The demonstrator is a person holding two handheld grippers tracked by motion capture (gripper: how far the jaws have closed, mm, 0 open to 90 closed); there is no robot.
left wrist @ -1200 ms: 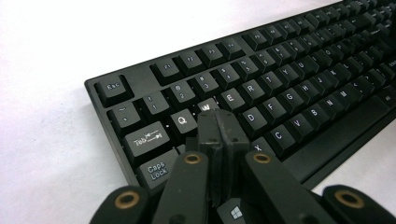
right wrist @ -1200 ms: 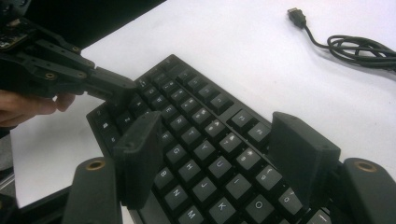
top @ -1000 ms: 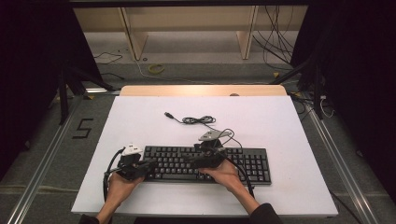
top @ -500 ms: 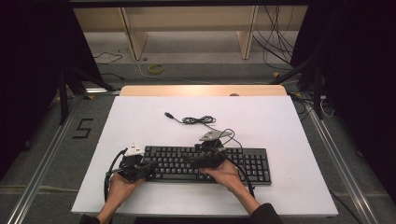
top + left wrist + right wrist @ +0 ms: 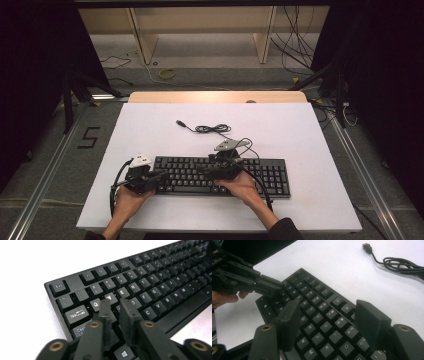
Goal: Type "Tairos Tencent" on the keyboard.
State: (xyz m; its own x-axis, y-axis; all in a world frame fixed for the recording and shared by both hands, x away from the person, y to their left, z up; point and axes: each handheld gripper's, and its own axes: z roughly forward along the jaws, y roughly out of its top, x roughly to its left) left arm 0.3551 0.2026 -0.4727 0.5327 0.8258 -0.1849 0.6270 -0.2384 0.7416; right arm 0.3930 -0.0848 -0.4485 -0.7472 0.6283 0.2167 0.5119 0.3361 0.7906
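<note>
A black keyboard [image 5: 270, 175] lies near the front of the white table [image 5: 310, 125]. My left gripper [image 5: 160, 176] hovers low over its left end, and its jaws have just been opening. In the left gripper view the left gripper [image 5: 115, 307] shows a narrow gap above the W and E keys of the keyboard [image 5: 155, 285], with nothing held. My right gripper [image 5: 201, 170] is over the middle keys, pointing left. In the right gripper view its jaws [image 5: 324, 315] stand wide over the keyboard [image 5: 317, 302]. They have just closed slightly and grip nothing. The left gripper [image 5: 273, 289] shows there too.
The keyboard's coiled black cable [image 5: 212, 129] with its USB plug [image 5: 179, 122] lies loose behind the keyboard; the cable [image 5: 402, 265] also appears in the right gripper view. A wooden strip [image 5: 215, 96] borders the table's far edge. Shelving and floor cables lie beyond.
</note>
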